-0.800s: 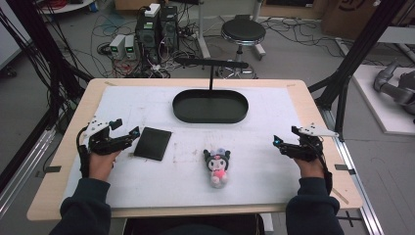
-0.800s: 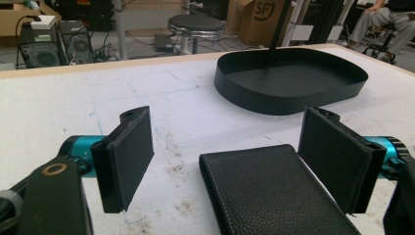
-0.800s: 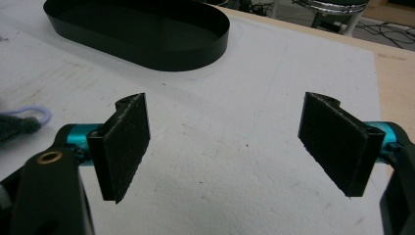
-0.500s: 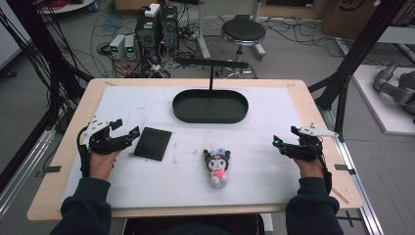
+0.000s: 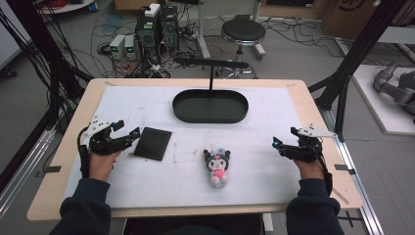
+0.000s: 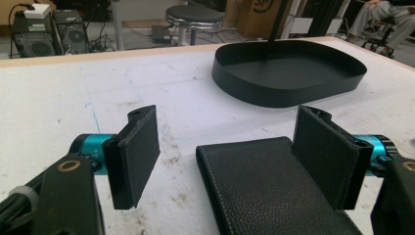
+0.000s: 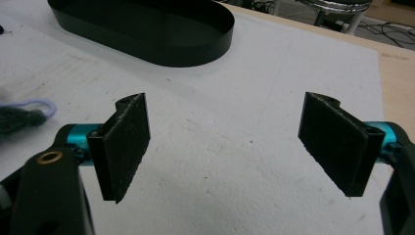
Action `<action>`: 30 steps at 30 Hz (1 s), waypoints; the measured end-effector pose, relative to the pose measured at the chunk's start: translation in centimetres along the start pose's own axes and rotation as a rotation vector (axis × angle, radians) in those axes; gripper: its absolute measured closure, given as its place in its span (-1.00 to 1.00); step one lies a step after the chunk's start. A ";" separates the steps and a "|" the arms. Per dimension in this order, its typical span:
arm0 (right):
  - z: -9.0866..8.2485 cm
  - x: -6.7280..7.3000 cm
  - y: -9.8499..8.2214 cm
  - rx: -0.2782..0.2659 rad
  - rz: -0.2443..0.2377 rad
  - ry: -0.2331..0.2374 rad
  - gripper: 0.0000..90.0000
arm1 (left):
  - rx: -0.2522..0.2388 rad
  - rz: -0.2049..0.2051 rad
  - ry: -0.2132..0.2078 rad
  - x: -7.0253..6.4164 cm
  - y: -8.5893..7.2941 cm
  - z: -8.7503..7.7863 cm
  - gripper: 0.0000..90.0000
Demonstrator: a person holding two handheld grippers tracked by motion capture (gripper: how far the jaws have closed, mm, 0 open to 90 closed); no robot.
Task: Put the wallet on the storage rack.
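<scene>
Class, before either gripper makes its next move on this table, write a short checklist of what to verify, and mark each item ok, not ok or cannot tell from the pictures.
1. Left gripper jaws open: ok, wide apart.
2. Right gripper jaws open and holding nothing: ok, bare white mat between them.
3. Flat black leather wallet within the left jaws' span: ok; its near end lies between them, off toward one jaw.
4. Black oval metal tray empty: ok.
5. Small dark-haired plush doll in pink apart from both grippers: ok, lying mid-table.
6. Whether the wallet is touched by a jaw: cannot tell.
</scene>
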State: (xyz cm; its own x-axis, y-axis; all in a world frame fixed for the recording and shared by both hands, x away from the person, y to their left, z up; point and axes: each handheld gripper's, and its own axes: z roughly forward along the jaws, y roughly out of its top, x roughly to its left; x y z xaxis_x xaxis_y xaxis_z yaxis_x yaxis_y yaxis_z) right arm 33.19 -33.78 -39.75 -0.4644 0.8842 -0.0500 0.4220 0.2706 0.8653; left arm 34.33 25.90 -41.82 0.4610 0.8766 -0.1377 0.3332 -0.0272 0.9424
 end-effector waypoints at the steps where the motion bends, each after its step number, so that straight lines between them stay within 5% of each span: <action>1: 0.0 0.1 0.0 0.001 0.000 0.002 -0.56 | 0.004 -0.006 -0.002 0.0 0.0 0.1 -0.39; 4: -0.1 0.1 0.0 -0.001 -0.002 0.002 -0.56 | 0.023 -0.008 -0.013 0.1 -0.2 0.3 -0.31; 9: 0.0 -0.2 -0.2 0.010 0.005 0.002 -0.56 | 0.155 -0.033 -0.037 0.0 -1.0 1.8 -0.31; 14: 0.1 -0.2 -0.2 0.014 0.004 0.004 -0.56 | 0.221 -0.053 -0.038 0.1 -1.3 2.1 -0.28; 16: 0.2 0.0 -0.1 0.018 -0.001 0.007 -0.56 | 0.273 -0.062 -0.044 0.2 -1.5 2.2 -0.01; 21: 0.2 0.1 -0.1 0.020 -0.004 0.010 -0.56 | 0.353 -0.086 -0.076 0.1 -2.0 2.7 0.08; 25: 0.2 0.1 -0.1 0.023 -0.006 0.011 -0.56 | 0.367 -0.124 -0.098 0.2 -2.0 2.8 0.22; 30: 0.3 0.1 -0.1 0.028 -0.005 0.008 -0.56 | 0.364 -0.109 -0.088 0.1 -2.0 2.8 0.31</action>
State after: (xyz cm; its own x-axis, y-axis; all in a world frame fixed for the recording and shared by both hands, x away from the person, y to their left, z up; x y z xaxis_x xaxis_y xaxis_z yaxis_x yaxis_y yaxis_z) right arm 33.35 -33.57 -40.02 -0.4728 0.8797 -0.0500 0.4413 0.2855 0.8507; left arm 36.03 24.67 -44.57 0.4699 0.8399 -0.2716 0.6470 -0.1183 0.7533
